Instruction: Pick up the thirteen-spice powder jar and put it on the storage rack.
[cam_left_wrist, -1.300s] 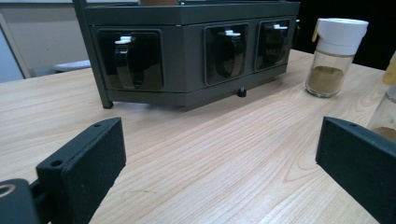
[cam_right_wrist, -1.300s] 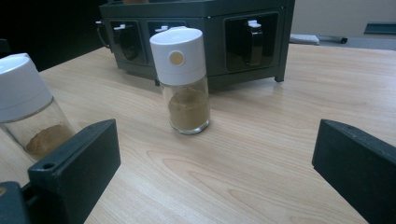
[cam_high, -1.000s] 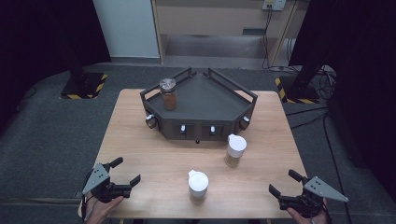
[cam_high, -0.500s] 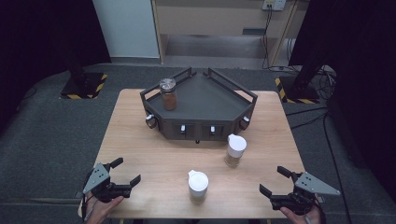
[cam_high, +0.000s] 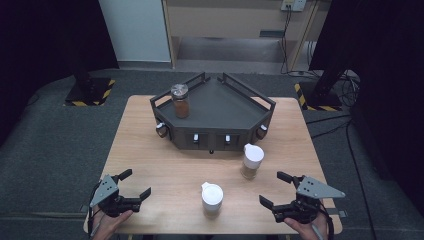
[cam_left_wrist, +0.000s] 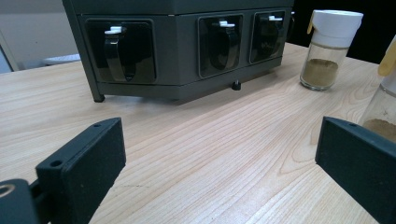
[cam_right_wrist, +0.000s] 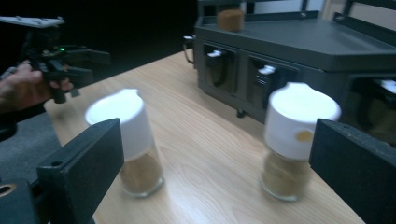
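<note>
A wooden table (cam_high: 165, 165) held a dark grey angular rack (cam_high: 220, 107) toward its far side, with handled slots along the front face. On the rack's top, near its left corner, stood a jar (cam_high: 180, 100) of brown spice with a clear lid.

Two more jars stood on the bare wood in front of the rack. One with a white cap (cam_high: 252, 161) stood just off the rack's front right, and the other white-capped jar (cam_high: 212, 198) stood nearer the person, about mid-table. Both held a low layer of brown powder (seen most plainly in the right gripper view, where they stood apart from each other between the black jaws).

The left gripper (cam_high: 132, 184) was held over the near left corner of the table, jaws spread wide, nothing between them; its own view looked along the wood toward the rack's front slots. The right gripper (cam_high: 276, 189) hovered at the near right, jaws likewise wide apart and empty, aimed toward the two white-capped jars. A hand (cam_high: 107, 224) showed beneath the left gripper at the table's edge.
</note>
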